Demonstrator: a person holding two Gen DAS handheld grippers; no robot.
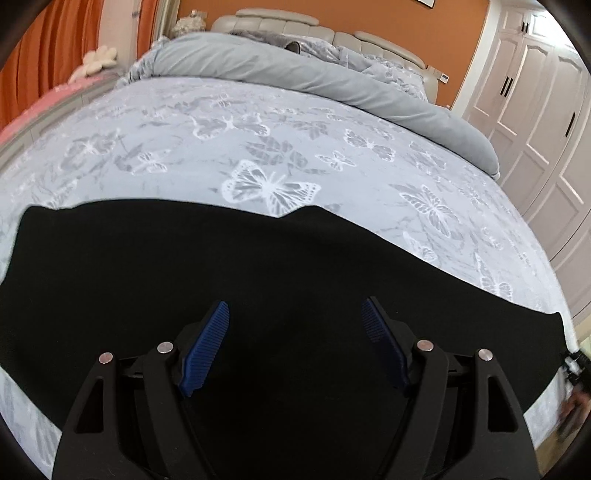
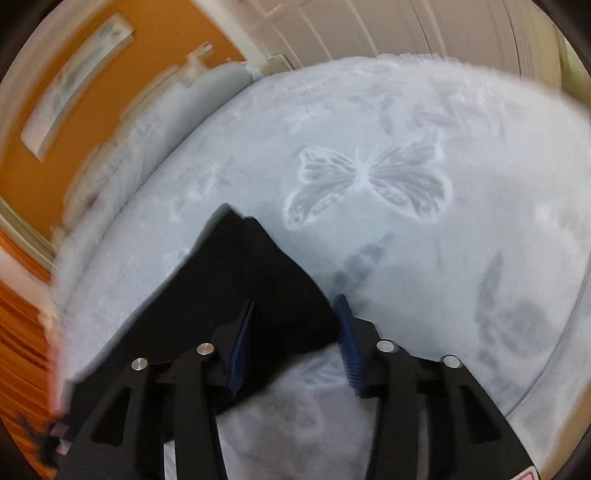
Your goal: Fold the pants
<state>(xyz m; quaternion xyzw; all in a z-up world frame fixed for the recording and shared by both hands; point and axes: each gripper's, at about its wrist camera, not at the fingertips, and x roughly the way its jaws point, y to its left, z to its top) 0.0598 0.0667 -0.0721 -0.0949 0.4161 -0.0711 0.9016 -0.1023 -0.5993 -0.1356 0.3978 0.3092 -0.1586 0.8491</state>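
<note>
Black pants (image 1: 258, 266) lie flat across the near part of the bed, spread from left to right. My left gripper (image 1: 295, 306) hovers over their middle, open, its blue pads (image 1: 207, 343) wide apart with nothing pinched. In the right wrist view an end corner of the pants (image 2: 240, 277) points away from me over the bedspread. My right gripper (image 2: 295, 302) straddles that corner's near edge; the fabric lies between the blue pads (image 2: 349, 343), which stand apart and do not press on it. This view is blurred.
The bed carries a pale blue butterfly-print cover (image 1: 273, 147) (image 2: 406, 258). A grey duvet (image 1: 295, 74) is bunched along the padded headboard (image 1: 280, 22). White wardrobe doors (image 1: 535, 110) stand to the right, orange curtains (image 1: 48, 48) to the left.
</note>
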